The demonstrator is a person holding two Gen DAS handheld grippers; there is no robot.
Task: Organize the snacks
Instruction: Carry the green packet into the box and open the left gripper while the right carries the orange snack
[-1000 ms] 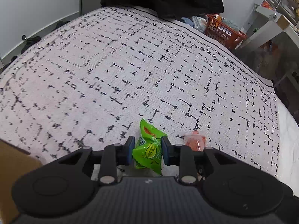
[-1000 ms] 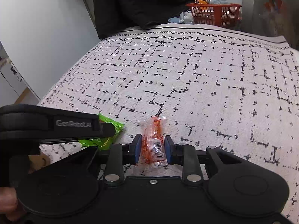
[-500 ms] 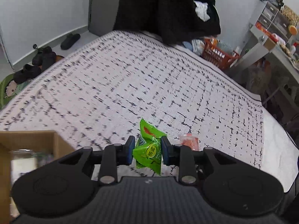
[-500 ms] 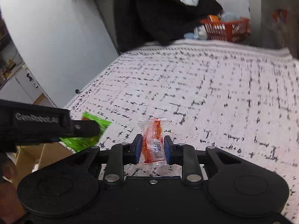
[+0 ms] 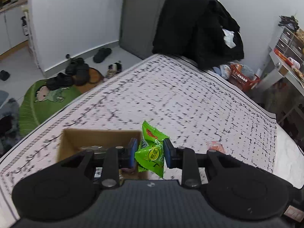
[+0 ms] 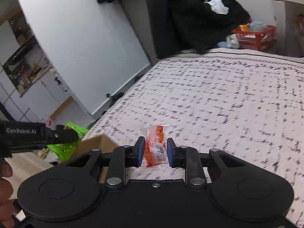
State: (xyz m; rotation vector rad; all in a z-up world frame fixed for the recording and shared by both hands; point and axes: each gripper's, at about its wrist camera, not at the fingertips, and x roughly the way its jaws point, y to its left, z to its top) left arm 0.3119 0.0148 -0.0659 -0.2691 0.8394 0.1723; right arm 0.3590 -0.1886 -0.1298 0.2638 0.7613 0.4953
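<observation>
Both grippers, left gripper [image 5: 150, 154] and right gripper [image 6: 155, 152], were matte black with blue pads [image 6: 141, 151], silver screws [image 6: 113, 180] and round side discs [image 6: 56, 188].

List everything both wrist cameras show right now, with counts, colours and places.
green packet: 1, green, in left gripper
orange packet: 1, orange and clear, in right gripper
box: 1, brown cardboard, open, on bed's near left
bed: 1, white cover with black marks
clothes: 1 pile, black, far end
basket: 1, red, beyond bed
shoes: several, dark, on floor
left gripper: 1, black, shut
right gripper: 1, black, shut
</observation>
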